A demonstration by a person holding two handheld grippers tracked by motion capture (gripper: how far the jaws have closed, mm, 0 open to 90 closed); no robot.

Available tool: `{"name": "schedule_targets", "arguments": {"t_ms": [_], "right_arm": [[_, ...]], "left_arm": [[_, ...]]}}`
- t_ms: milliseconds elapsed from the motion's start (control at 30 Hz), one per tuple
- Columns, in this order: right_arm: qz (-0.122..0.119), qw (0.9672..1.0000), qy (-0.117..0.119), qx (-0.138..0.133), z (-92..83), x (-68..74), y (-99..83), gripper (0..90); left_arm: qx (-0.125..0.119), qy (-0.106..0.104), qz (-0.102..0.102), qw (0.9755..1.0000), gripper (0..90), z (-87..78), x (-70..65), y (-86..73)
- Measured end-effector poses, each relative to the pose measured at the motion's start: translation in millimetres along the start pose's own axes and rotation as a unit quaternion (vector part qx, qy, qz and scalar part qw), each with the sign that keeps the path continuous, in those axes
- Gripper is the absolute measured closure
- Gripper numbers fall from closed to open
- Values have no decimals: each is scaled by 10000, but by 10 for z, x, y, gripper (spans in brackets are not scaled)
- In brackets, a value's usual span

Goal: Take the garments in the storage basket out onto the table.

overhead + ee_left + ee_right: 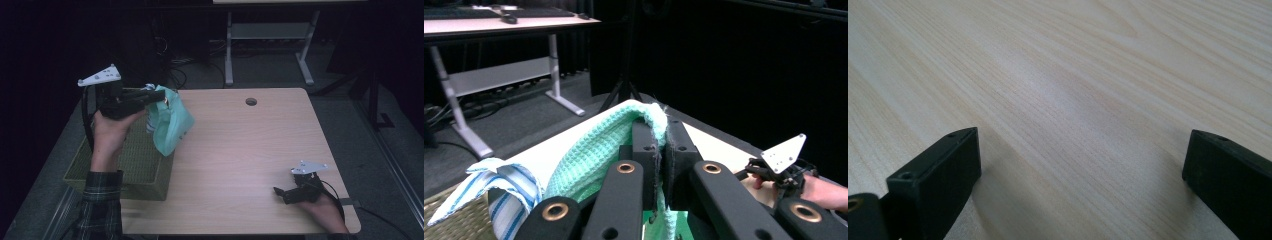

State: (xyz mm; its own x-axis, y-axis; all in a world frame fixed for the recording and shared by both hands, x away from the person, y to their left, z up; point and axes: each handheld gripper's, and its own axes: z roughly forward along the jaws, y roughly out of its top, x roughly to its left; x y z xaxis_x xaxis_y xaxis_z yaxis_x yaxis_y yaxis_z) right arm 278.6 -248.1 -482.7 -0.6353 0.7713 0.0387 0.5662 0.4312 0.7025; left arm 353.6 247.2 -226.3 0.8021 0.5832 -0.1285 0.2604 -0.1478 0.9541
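L gripper (159, 98) has its fingers (646, 150) clamped tight on the top edge of a mint-green towel (170, 122), held up in the air over the right rim of the woven basket (150, 170) at the worktop's (240, 150) left edge; towel hangs free below the pinch, not touching the wood as far as I can tell. Step in hand, as I judge it: lifting the towel out of the basket and bringing it over to the worktop. To do it well: keep the pinch firm, lift enough that the bottom hem clears the basket rim, then carry across to the bare wood w/o dragging; watch the blue-striped white cloth (506, 187) sitting right beside the towel, it could snag and come along. R gripper (282, 192) rests low at the near right of the worktop, fingers (935, 175) spread wide w/ nothing between them, well apart from the towel; it's free to catch a loose corner once the towel is across. Towel look: waffle-weave texture, mint/aqua, soft and limp, bunched in folds, frayed threads at the gripped edge. Thin fabric, so prob. slips if the grip eases.
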Motion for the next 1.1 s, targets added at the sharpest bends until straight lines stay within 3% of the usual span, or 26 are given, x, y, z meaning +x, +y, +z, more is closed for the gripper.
{"name": "schedule_targets", "arguments": {"t_ms": [500, 800, 1100], "right_arm": [[3, 10000, 2, 1, 0, 0, 0, 19], [2, 10000, 2, 1, 0, 0, 0, 20], [4, 10000, -1, 3, 0, 1, 0, 19]], "left_arm": [[144, -507, 137, 9985, 859, 387, -234, -73], [327, -869, 189, 9955, 859, 701, -396, -217], [389, -1147, 181, 9925, 858, 883, -476, -380]]}}
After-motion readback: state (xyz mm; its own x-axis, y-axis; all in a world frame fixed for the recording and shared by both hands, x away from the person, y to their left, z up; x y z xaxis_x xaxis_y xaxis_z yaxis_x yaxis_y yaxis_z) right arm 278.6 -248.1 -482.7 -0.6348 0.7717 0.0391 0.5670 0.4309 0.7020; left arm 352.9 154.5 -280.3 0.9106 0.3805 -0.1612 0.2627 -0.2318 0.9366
